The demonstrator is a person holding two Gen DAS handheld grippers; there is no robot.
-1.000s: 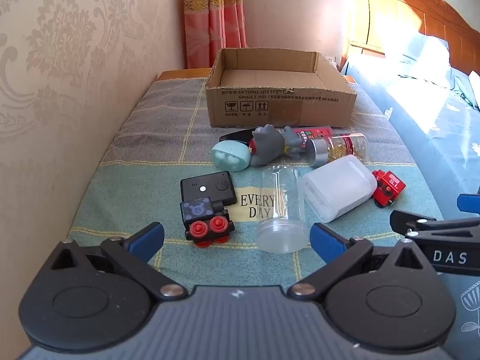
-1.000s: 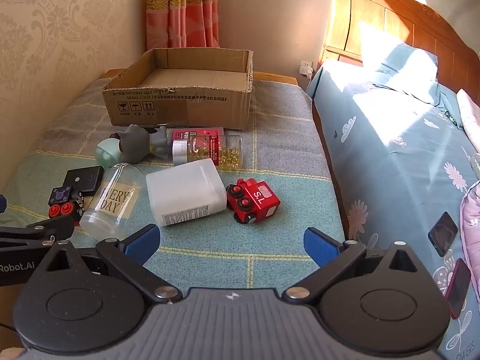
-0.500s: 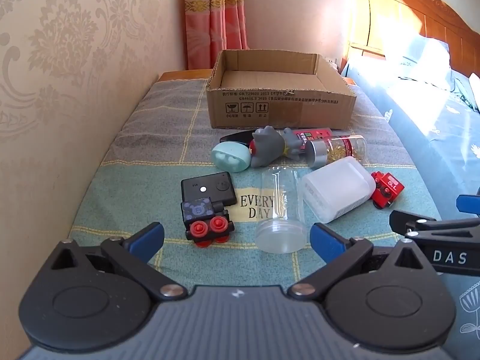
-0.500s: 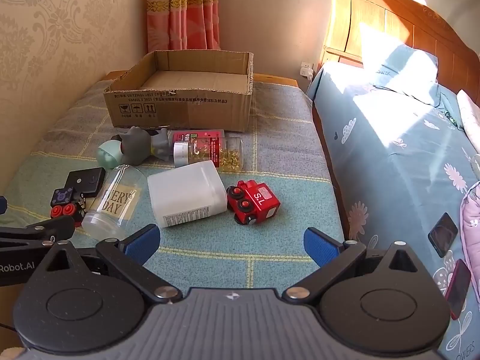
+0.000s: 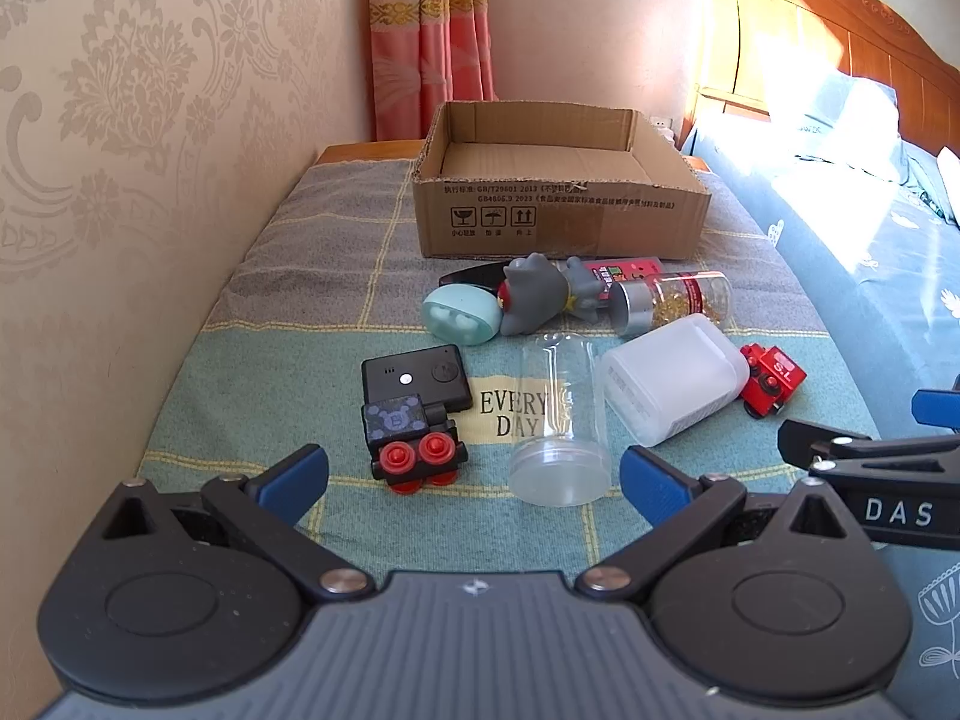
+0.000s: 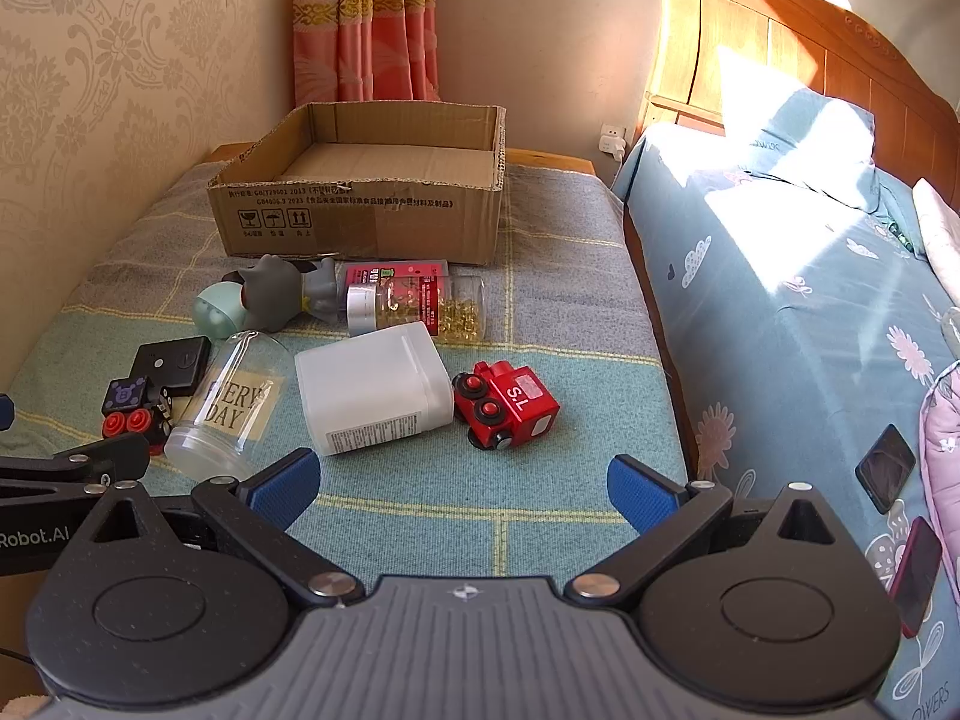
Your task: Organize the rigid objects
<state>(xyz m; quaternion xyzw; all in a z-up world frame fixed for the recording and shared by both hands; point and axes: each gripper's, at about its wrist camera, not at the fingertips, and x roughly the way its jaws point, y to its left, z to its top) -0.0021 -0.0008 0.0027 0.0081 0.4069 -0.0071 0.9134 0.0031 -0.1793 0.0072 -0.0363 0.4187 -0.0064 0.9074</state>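
An open cardboard box (image 5: pixel 564 204) (image 6: pixel 360 210) stands at the far end of the cloth-covered table. In front of it lie a clear "EVERY DAY" jar (image 5: pixel 555 420) (image 6: pixel 231 402), a white plastic container (image 5: pixel 669 381) (image 6: pixel 372 396), a red toy train (image 5: pixel 771 372) (image 6: pixel 507 405), a black toy train (image 5: pixel 408 438) (image 6: pixel 135 411), a black flat device (image 5: pixel 420 375), a grey figure (image 5: pixel 540 294) (image 6: pixel 282 294), a teal case (image 5: pixel 459 315) and a capsule bottle (image 5: pixel 672 300) (image 6: pixel 420 306). My left gripper (image 5: pixel 474 474) is open and empty before the black train and jar. My right gripper (image 6: pixel 462 489) is open and empty before the red train.
A patterned wall runs along the left. A bed with blue bedding (image 6: pixel 810 300) and wooden headboard lies to the right, with two phones (image 6: pixel 888 468) on it. Pink curtains (image 5: pixel 432 42) hang behind the box.
Both grippers have shifted very slightly; the objects have not moved and both stay open.
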